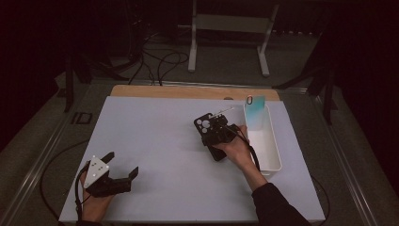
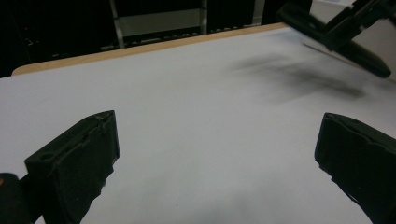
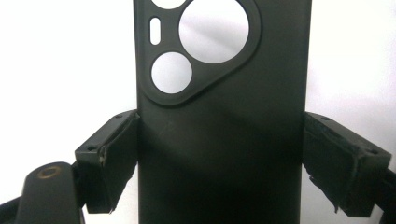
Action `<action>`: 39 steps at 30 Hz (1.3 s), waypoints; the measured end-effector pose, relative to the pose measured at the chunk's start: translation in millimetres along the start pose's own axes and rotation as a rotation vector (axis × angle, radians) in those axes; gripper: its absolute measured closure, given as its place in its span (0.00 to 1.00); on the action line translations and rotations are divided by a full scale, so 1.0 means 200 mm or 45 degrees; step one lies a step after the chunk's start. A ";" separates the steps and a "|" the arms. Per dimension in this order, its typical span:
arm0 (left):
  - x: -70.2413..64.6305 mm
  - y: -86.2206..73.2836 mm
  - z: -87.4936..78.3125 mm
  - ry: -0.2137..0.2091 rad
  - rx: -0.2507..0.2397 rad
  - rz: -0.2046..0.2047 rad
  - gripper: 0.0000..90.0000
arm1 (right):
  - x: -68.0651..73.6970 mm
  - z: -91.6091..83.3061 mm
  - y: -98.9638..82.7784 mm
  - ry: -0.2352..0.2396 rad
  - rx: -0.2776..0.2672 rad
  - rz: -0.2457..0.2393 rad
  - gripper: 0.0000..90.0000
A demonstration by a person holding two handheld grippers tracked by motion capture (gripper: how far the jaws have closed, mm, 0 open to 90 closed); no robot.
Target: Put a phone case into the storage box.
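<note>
Bench top (image 1: 155, 155): I am seeing it showing as a plain pale white sheet, no pattern.
Bench back edge (image 1: 188, 91): it is showing light tan wood.
Phone case (image 3: 219, 140): I am reading it as matte black, the white sheet showing through its round cut-outs.
Left gripper (image 1: 123, 170): black jaws, with a light grey plate dotted with dark holes on top.
Right gripper (image 3: 219, 158): black jaws.
Bin (image 1: 272, 146): it is looking white.
Card in the bin (image 1: 254, 113): it is fading from teal to pale.
Sleeve (image 1: 277, 207): black.
</note>
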State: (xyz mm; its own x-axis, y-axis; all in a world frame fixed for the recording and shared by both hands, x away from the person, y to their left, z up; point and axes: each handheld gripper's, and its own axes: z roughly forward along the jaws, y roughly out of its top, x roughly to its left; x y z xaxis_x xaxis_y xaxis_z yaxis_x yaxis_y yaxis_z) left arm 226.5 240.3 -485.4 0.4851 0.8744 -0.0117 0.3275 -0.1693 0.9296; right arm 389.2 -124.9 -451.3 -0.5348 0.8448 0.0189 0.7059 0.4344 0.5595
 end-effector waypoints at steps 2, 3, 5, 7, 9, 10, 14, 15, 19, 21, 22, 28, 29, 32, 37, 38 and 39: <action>0.00 0.00 0.00 -0.001 -0.002 -0.004 0.01 | 0.01 -0.04 -0.01 0.007 -0.057 -0.003 0.18; 0.00 0.00 0.00 0.000 -0.002 -0.004 0.01 | 0.02 -0.06 -0.01 0.005 -0.084 -0.007 0.18; 0.00 0.00 0.00 -0.001 0.001 -0.006 0.01 | 0.02 -0.09 -0.02 0.014 -0.142 -0.007 0.18; 0.00 0.01 0.00 -0.003 0.002 -0.009 0.01 | 0.03 -0.12 -0.03 0.015 -0.178 -0.004 0.18; 0.00 0.01 0.00 -0.004 0.004 -0.011 0.01 | 0.03 -0.13 -0.04 0.018 -0.195 -0.006 0.18; 0.00 0.01 0.00 -0.007 0.002 -0.012 0.01 | 0.03 -0.15 -0.05 0.021 -0.224 -0.004 0.18; -0.01 0.01 0.00 -0.015 0.007 -0.013 0.01 | 0.04 -0.19 -0.08 0.034 -0.310 0.004 0.18; -0.01 0.01 0.00 -0.016 0.007 -0.014 0.01 | 0.04 -0.20 -0.08 0.034 -0.322 0.013 0.18; -0.02 0.02 0.01 -0.027 0.011 -0.022 0.01 | 0.04 -0.23 -0.10 0.048 -0.380 0.038 0.17; -0.03 0.03 0.01 -0.039 0.010 -0.029 0.01 | 0.04 -0.24 -0.11 0.061 -0.416 0.044 0.17; -0.03 0.03 0.01 -0.039 0.010 -0.029 0.01 | 0.04 -0.24 -0.11 0.061 -0.416 0.044 0.17; -0.11 0.11 0.05 -0.125 0.016 -0.034 0.02 | 0.06 -0.28 -0.13 0.097 -0.546 0.063 0.17; -0.12 0.12 0.06 -0.133 0.021 -0.026 0.03 | 0.07 -0.28 -0.13 0.101 -0.562 0.062 0.17; -0.18 0.16 0.11 -0.178 0.044 0.006 0.04 | 0.08 -0.30 -0.13 0.111 -0.600 0.049 0.17; -0.27 0.25 0.19 -0.241 0.074 0.054 0.05 | 0.11 -0.32 -0.12 0.128 -0.654 0.045 0.17; -0.28 0.26 0.20 -0.249 0.080 0.063 0.05 | 0.11 -0.33 -0.12 0.130 -0.668 0.041 0.17; -0.30 0.28 0.22 -0.260 0.090 0.072 0.06 | 0.12 -0.33 -0.12 0.134 -0.676 0.047 0.17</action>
State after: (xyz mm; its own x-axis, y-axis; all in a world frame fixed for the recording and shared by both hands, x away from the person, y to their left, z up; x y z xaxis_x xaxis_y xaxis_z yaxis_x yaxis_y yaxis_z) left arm 250.7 158.3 -448.9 0.6557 0.7538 -0.0415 0.3480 -0.2530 0.9027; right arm 329.4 -135.5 -409.0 -0.5773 0.8085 0.1141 0.4079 0.1646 0.8981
